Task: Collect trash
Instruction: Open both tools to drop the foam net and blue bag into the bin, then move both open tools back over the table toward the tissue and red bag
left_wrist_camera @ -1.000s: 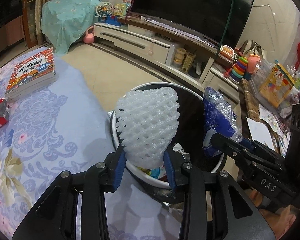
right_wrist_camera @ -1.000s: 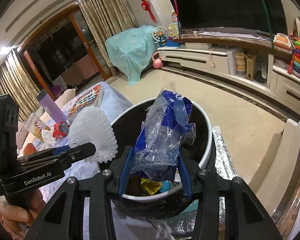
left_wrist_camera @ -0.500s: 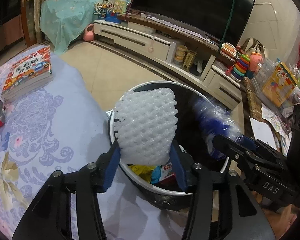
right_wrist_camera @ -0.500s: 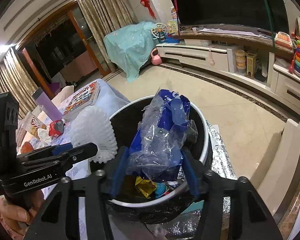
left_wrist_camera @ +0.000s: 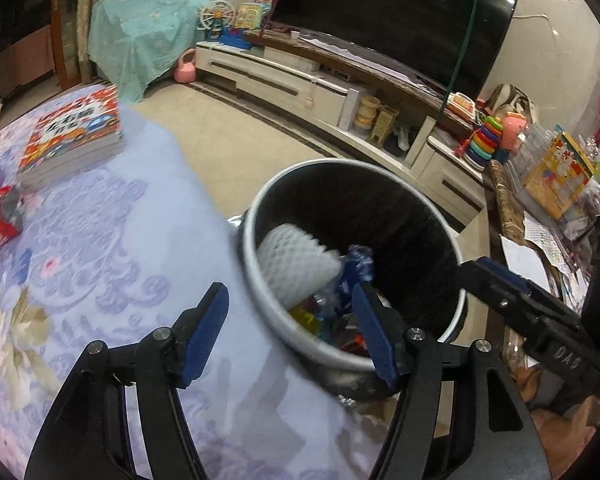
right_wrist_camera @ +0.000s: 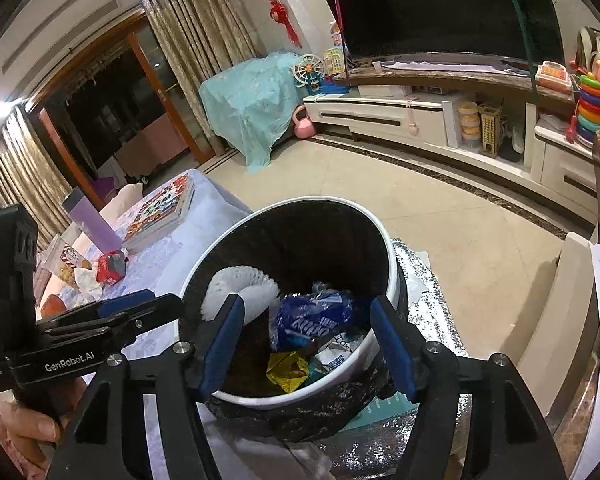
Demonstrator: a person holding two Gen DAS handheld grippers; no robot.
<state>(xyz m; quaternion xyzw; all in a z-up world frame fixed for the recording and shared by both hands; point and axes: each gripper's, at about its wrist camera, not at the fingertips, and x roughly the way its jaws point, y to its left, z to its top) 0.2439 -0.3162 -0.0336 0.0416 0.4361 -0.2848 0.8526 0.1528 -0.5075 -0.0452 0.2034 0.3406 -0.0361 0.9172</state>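
A stack of colourful red-covered books [left_wrist_camera: 74, 136] lies on the worktop's pale blue floral cloth [left_wrist_camera: 100, 240], with a lilac cylindrical bottle [right_wrist_camera: 90, 220] just beside it. A large black television [left_wrist_camera: 396, 20] stands on a long white low cabinet [left_wrist_camera: 292, 80]. A turquoise cloth [right_wrist_camera: 252, 96] drapes furniture near a pink kettlebell-shaped object [right_wrist_camera: 304, 124]. A rainbow ring-stacking toy [right_wrist_camera: 588, 108] sits on the cabinet's right end.

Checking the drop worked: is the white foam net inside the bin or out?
Inside. The white foam net lies below the bin rim, against its inner wall.
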